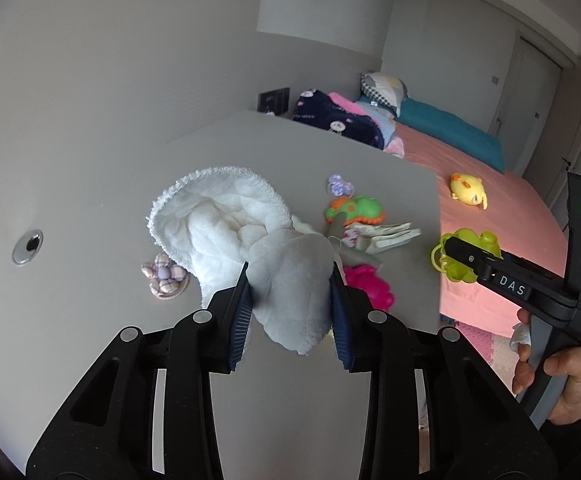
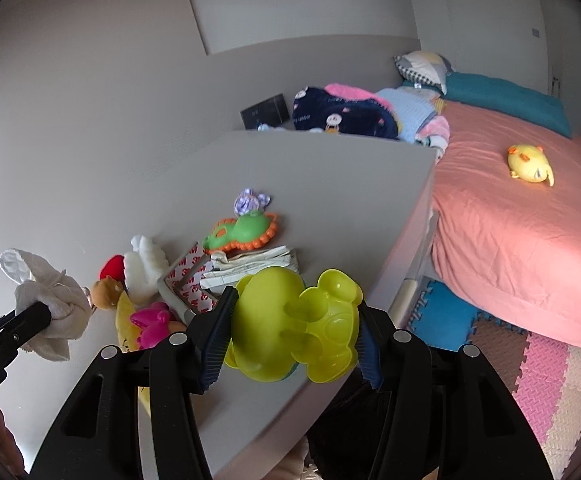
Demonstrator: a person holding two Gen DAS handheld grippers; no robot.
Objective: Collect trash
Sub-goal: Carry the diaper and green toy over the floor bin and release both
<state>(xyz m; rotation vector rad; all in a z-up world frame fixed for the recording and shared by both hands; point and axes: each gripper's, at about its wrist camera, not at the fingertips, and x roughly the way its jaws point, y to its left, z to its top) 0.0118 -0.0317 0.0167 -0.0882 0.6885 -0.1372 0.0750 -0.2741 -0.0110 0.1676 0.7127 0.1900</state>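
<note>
the left gripper clamps a white cloth raised above the grey table, the right gripper clamps a yellow-green toy crosswise above its near edge.

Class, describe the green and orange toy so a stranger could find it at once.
Start at the grey table beside the pink bed. Behind the stack of folded white paper lies the green and orange toy. Only it has an orange beaded rim.

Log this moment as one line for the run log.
left gripper: shut on white cloth | right gripper: shut on green toy | both above grey table
</note>
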